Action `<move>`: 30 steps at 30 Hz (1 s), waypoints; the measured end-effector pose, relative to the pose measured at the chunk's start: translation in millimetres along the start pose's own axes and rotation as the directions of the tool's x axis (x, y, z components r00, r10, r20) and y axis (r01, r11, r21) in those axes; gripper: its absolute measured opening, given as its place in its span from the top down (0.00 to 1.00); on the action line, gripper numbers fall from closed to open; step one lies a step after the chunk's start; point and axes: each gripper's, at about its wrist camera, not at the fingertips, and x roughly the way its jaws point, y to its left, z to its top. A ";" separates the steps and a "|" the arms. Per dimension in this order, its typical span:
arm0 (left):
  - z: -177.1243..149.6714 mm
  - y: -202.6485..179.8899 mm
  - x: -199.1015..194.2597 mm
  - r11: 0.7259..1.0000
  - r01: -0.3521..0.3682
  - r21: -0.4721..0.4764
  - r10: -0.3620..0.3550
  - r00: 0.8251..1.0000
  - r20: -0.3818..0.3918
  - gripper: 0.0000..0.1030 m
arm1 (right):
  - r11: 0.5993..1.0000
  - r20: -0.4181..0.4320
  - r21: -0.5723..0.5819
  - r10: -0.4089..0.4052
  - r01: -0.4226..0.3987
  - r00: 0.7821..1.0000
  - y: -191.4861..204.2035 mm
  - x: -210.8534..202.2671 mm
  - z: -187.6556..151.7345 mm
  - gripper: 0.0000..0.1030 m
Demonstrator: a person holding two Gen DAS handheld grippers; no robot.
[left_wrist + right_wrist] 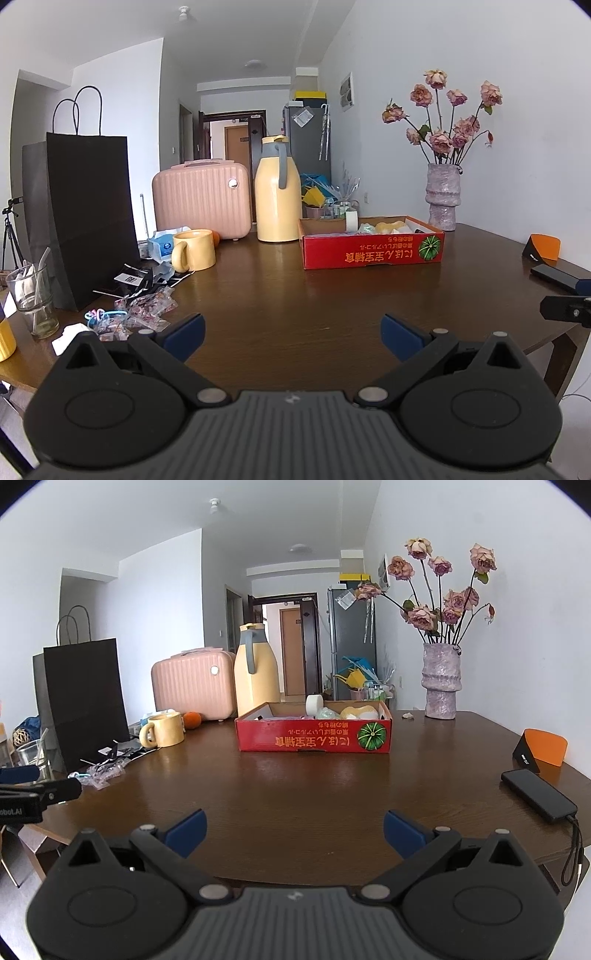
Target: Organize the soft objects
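Table clutter is the main hazard: the black paper bag near the left edge could topple if a gripper sweeps wide. Toward the far edge, the red box holds the soft pieces, with a tall jug just behind it that a careless reach may knock. Left gripper and right gripper both hover spread wide and empty above the near edge. Crinkly packets by the bag might snag on a finger.
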 end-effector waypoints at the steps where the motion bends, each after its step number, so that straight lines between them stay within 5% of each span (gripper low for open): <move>1: 0.0 0.2 0.0 1.000 0.000 0.000 0.000 1.000 0.000 0.00 | 1.000 0.001 0.001 0.000 0.000 1.000 -0.2 -0.1 0.0 0.01; 30: -1.0 -3.4 -1.8 1.000 0.004 0.010 -0.004 1.000 0.003 0.00 | 1.000 -0.010 0.028 -0.012 0.013 1.000 -6.1 2.6 -2.0 0.01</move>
